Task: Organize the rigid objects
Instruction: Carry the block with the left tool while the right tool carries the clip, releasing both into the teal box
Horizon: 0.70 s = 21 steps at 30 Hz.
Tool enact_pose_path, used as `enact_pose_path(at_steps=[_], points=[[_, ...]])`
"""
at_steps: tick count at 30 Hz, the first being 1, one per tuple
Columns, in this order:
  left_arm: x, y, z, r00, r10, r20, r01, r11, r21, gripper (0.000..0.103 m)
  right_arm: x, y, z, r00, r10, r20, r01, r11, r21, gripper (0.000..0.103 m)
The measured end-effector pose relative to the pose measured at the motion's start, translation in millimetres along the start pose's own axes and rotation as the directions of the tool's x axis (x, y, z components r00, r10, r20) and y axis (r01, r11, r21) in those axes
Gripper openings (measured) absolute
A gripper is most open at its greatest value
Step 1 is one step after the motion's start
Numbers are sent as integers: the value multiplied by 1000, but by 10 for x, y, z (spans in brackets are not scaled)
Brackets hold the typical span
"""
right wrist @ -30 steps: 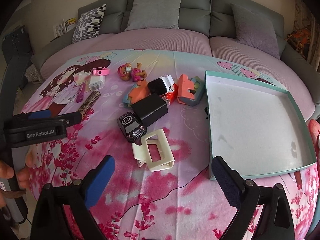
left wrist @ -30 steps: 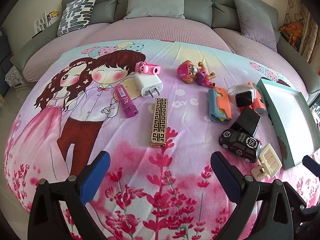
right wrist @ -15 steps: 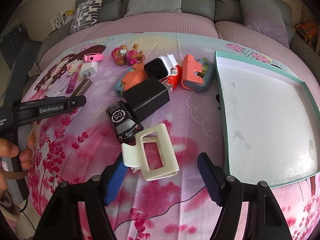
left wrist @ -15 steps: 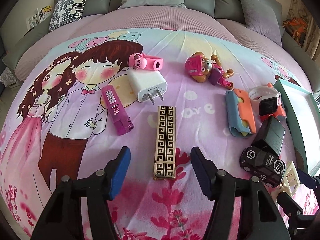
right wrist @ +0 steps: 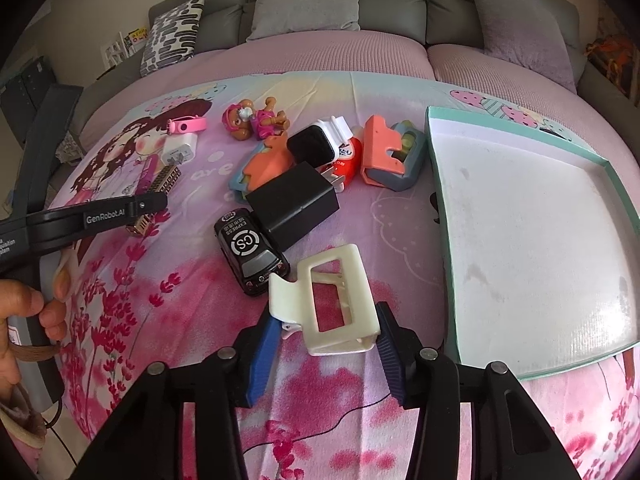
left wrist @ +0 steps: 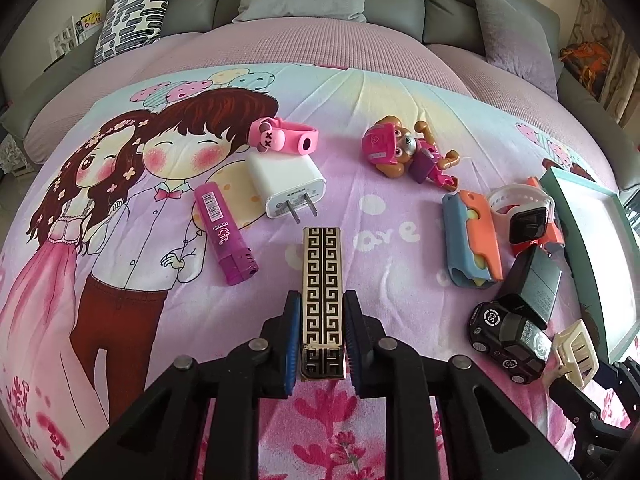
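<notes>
My left gripper [left wrist: 320,312] is shut on the near end of a gold and black patterned bar [left wrist: 322,276] that lies on the printed sheet. My right gripper [right wrist: 324,320] has its blue pads around a cream hair claw clip [right wrist: 328,300]; the right pad touches it, and a small gap shows at the left pad. The teal-rimmed white tray [right wrist: 532,240] lies to the right of the clip. The clip also shows in the left wrist view [left wrist: 576,352], at the right edge.
On the sheet lie a black toy car [right wrist: 250,248], a black charger [right wrist: 296,204], a smartwatch [right wrist: 316,144], orange and blue cases [left wrist: 476,236], a pup figure [left wrist: 400,152], a white charger [left wrist: 286,184], a purple lighter [left wrist: 226,240] and a pink strap [left wrist: 284,140]. Sofa cushions stand behind.
Both grippers moved forward and down and closed. The left one went from open before the patterned bar to shut on it. The right one closed in around the cream clip.
</notes>
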<state>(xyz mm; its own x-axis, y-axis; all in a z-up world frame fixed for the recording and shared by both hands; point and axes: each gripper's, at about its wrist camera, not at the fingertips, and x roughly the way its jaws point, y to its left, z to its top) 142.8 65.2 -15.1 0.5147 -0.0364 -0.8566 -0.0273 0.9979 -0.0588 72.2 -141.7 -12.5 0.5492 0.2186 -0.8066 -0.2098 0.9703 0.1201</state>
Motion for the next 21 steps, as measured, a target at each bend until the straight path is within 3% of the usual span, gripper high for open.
enact_pose_path(at_steps=[13, 21], points=[[-538, -509, 198, 991, -84, 100, 77, 994, 78, 21, -460, -308, 185, 995, -16, 100, 13, 999, 31, 48], [-503, -1222, 288, 985, -156, 70, 142, 975, 169, 21, -519, -903, 310, 988, -125, 95, 118, 990, 76, 49]])
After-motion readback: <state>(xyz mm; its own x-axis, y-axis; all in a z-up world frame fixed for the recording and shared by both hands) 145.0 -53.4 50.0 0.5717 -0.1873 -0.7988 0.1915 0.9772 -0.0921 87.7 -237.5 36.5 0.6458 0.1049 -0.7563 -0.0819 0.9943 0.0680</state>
